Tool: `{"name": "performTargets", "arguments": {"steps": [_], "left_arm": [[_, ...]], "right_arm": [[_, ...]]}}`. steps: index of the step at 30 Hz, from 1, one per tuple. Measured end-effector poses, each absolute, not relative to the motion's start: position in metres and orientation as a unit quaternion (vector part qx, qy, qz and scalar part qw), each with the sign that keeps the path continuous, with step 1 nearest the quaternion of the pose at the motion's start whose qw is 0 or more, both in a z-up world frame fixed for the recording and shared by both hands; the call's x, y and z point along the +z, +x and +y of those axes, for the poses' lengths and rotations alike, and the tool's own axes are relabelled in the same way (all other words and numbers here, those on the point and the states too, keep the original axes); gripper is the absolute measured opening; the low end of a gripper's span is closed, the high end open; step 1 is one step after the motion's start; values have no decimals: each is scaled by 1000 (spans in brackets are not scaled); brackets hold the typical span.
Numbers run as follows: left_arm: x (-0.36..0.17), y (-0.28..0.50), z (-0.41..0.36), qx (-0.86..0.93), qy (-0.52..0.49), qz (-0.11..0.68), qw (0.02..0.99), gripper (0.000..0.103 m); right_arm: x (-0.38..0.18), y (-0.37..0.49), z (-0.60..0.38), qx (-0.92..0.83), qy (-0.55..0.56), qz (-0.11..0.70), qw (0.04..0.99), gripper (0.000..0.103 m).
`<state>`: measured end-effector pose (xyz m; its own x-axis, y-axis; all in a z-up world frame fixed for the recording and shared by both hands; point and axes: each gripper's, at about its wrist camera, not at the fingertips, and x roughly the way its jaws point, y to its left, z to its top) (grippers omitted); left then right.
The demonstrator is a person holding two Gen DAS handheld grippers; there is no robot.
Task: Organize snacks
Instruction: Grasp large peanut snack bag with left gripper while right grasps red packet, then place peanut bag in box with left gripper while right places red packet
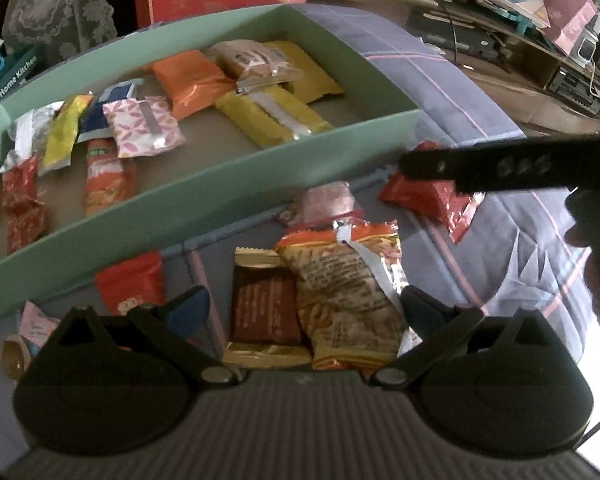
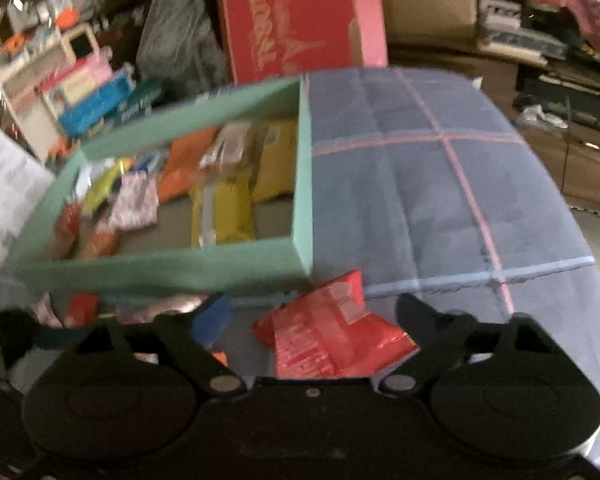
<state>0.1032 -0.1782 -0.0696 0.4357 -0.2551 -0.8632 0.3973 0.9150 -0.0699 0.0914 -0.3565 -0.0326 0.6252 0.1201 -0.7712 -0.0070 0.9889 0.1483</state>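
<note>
A shallow green box [image 1: 228,184] on a blue checked cloth holds several snack packets, among them orange, yellow and pink-flowered ones. In front of it lie loose snacks. My left gripper [image 1: 304,304] stands open just above a brown bar [image 1: 266,308] and an orange-yellow packet [image 1: 348,296], with neither pad pressing on them. In the right wrist view my right gripper [image 2: 314,316] is open around a red packet [image 2: 324,336] by the corner of the green box [image 2: 180,272]. The left wrist view shows one black finger [image 1: 500,168] of that gripper above the same red packet [image 1: 432,200].
A red packet [image 1: 132,284], a pink one [image 1: 328,204] and small sweets [image 1: 28,332] lie along the box's front wall. A big red carton [image 2: 296,20] stands behind the box. Boxes and clutter fill the floor around; the cloth [image 2: 420,184] lies bare to the right.
</note>
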Motion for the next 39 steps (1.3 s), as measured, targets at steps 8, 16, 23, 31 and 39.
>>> {"name": "performTargets", "arguments": {"steps": [8, 16, 23, 31, 39], "left_arm": [[-72, 105, -166, -184, 57, 498, 846, 103], [-65, 93, -193, -202, 110, 487, 843, 103], [-79, 73, -217, -204, 192, 453, 846, 67], [-64, 66, -192, -216, 153, 457, 849, 44], [-38, 52, -154, -220, 98, 447, 861, 42]], "right_arm": [[-42, 72, -353, 27, 83, 435, 896, 53], [-48, 28, -370, -2, 147, 424, 894, 52], [-46, -5, -380, -19, 164, 428, 889, 52], [-40, -16, -379, -14, 219, 427, 877, 49], [-13, -12, -362, 9, 216, 412, 885, 49]]}}
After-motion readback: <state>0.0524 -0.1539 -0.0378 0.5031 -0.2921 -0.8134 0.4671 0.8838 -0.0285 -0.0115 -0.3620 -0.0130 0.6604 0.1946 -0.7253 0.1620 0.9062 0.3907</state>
